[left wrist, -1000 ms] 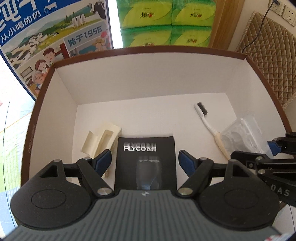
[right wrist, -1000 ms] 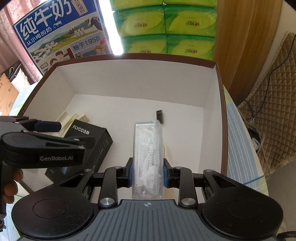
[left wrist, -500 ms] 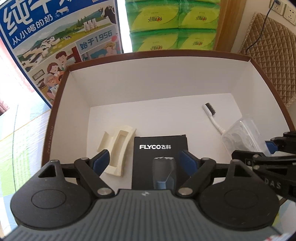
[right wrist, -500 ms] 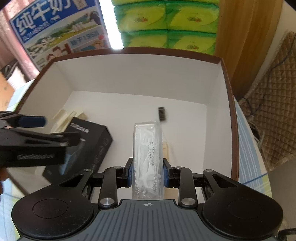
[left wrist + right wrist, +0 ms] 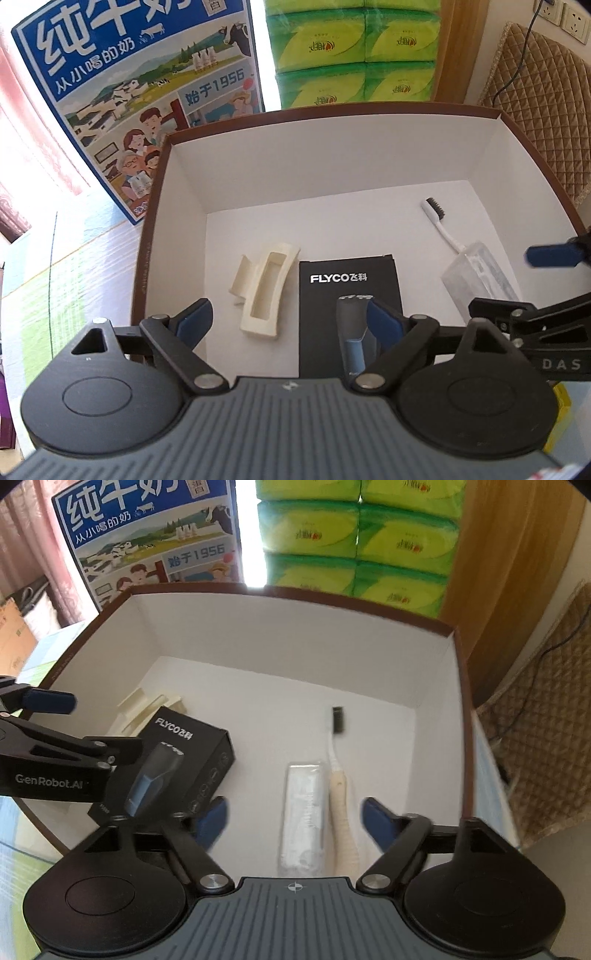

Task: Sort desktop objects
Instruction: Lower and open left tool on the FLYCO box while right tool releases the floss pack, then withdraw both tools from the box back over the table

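A brown-rimmed box (image 5: 147, 254) with a white inside holds everything. In the left wrist view a cream hair clip (image 5: 264, 291) lies left of a black FLYCO shaver box (image 5: 349, 288). My left gripper (image 5: 290, 321) hovers open above them, holding nothing. At the right lie a toothbrush (image 5: 439, 221) and a clear plastic case (image 5: 476, 273). In the right wrist view my right gripper (image 5: 295, 819) stands open over the clear case (image 5: 303, 812), which rests flat on the floor of the box (image 5: 466, 738) beside the toothbrush (image 5: 338, 775). The FLYCO box (image 5: 192, 760) sits to the left.
Behind the box stand a blue milk carton (image 5: 140, 92) and stacked green tissue packs (image 5: 354, 51). A tan quilted cushion (image 5: 535, 96) with a black cable is at the back right. The striped tablecloth (image 5: 74, 273) shows left of the box.
My right gripper has opened and let go of the clear case, which now lies beside the toothbrush. My left gripper has drawn back and left, staying open.
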